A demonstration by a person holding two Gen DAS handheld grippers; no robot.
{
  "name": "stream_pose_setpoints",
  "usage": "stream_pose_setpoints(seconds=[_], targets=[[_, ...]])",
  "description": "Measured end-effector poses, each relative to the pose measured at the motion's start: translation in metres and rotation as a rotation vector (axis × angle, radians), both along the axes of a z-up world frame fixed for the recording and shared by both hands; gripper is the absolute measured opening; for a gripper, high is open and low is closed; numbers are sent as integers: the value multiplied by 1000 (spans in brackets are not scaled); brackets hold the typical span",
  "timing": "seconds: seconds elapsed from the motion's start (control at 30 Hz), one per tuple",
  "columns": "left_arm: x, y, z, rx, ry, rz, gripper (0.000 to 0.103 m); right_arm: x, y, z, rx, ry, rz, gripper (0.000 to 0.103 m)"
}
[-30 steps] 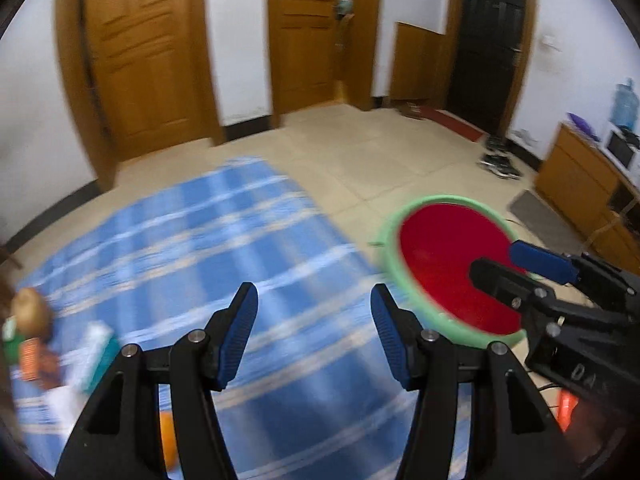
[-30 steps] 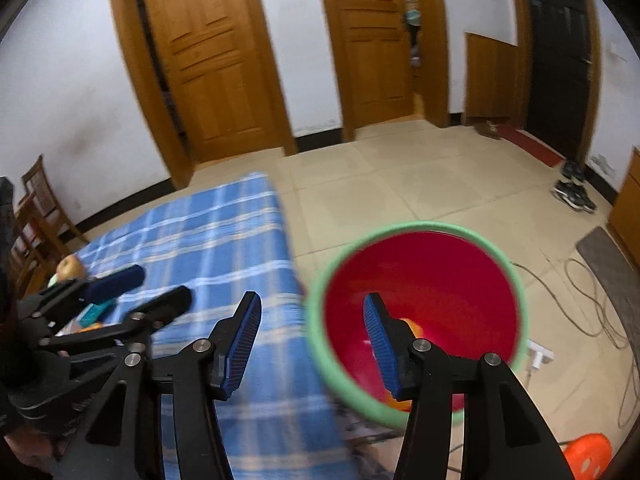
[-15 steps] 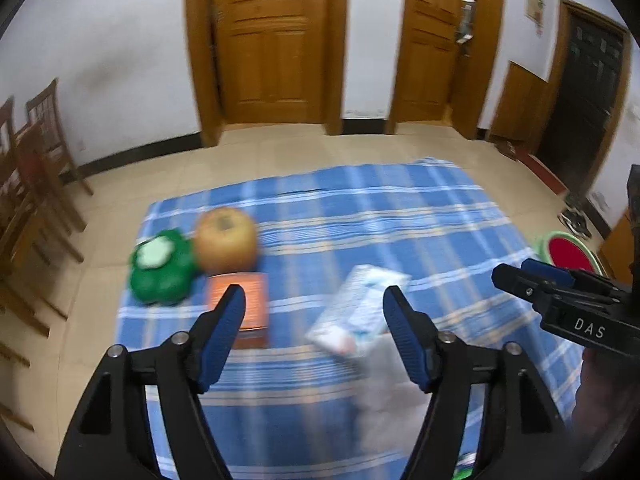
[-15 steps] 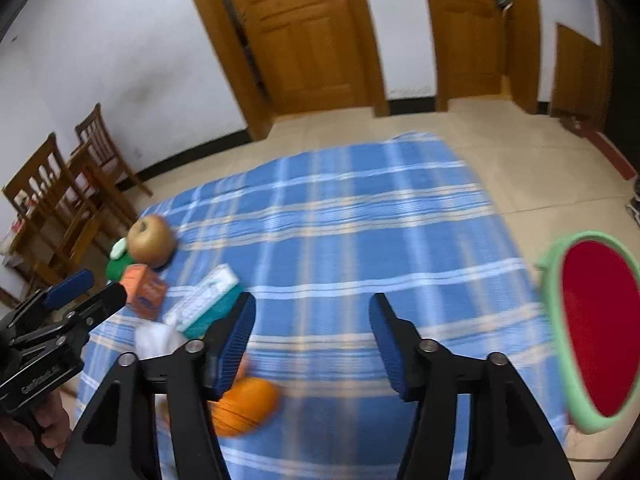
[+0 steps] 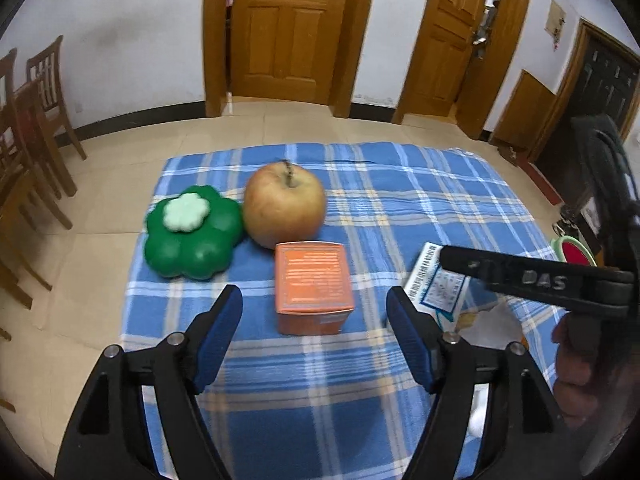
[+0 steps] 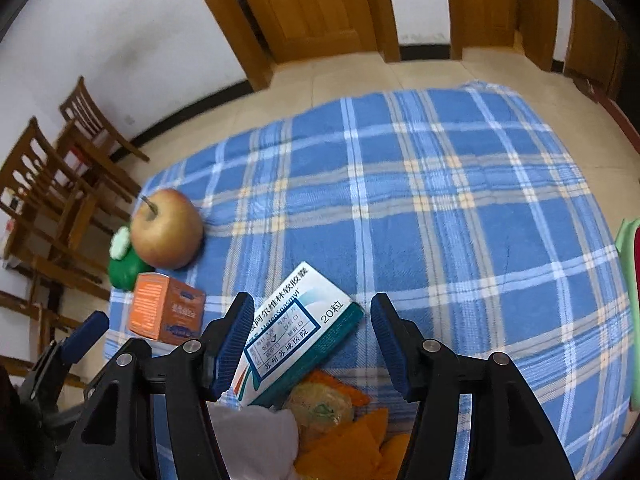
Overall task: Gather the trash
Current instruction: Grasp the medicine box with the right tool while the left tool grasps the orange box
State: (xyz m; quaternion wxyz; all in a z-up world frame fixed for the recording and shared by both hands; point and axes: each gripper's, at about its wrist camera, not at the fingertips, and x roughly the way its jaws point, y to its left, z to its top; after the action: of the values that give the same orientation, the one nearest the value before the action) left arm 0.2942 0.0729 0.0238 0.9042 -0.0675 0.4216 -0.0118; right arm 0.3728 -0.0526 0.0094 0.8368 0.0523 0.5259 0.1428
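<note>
On a blue plaid blanket [image 5: 400,208] lie an orange box [image 5: 312,286], an apple [image 5: 284,208], a green flower-shaped toy [image 5: 192,236] and a white-teal medicine box [image 6: 292,336]. My left gripper [image 5: 314,344] is open, with the orange box just ahead between its fingers. My right gripper [image 6: 312,344] is open over the medicine box, with orange peel [image 6: 352,436] and white tissue [image 6: 256,436] below it. The red bin with a green rim [image 5: 572,248] sits at the far right, also at the right wrist view's edge [image 6: 628,264].
Wooden chairs [image 5: 28,128] stand to the left of the blanket. Wooden doors [image 5: 288,32] line the far wall. The right gripper body [image 5: 532,280] crosses the right side of the left wrist view. Tiled floor [image 5: 92,264] surrounds the blanket.
Both grippers have swung left from the red bin to the blanket's left end and moved in close to the items. The orange box now sits between the left fingers.
</note>
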Motion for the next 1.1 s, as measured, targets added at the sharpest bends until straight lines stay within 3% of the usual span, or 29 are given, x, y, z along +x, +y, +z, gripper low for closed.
stream_pose_setpoints(seconds=[0.3, 0.37, 0.4, 0.47, 0.6, 0.67, 0.8, 0.83, 0.87, 0.9, 0.93, 1.03, 1.1], targets=[[13, -9, -14, 30, 16, -22, 72, 13, 15, -17, 17, 96, 35, 62], [16, -6, -19, 28, 30, -25, 65, 13, 20, -20, 5, 106, 52, 61], [17, -4, -22, 27, 34, -18, 62, 12, 22, -20, 7, 105, 62, 55], [17, 3, -26, 28, 30, 9, 46, 10, 27, -18, -14, 84, 72, 53], [16, 14, -28, -13, -2, 40, 45, 13, 27, -12, -22, 68, 46, 35], [15, 19, -28, -49, -6, 50, 44, 15, 25, -11, -26, 74, 36, 21], [13, 25, -26, -92, -17, 62, 44, 17, 22, -6, -37, 83, 35, 19], [11, 27, -25, -93, -20, 69, 44, 16, 22, -6, -36, 99, 34, 23], [10, 30, -24, -92, -24, 78, 44, 15, 23, -6, -32, 111, 30, 46], [8, 32, -23, -91, -25, 83, 44, 15, 23, -5, -28, 121, 23, 74], [6, 34, -22, -88, -24, 89, 44, 15, 25, -2, -35, 118, 14, 83], [2, 39, -22, -86, -27, 109, 44, 19, 40, 3, -82, 93, -22, 88], [-2, 40, -23, -70, -27, 115, 44, 23, 51, -5, -84, 158, -28, 88]])
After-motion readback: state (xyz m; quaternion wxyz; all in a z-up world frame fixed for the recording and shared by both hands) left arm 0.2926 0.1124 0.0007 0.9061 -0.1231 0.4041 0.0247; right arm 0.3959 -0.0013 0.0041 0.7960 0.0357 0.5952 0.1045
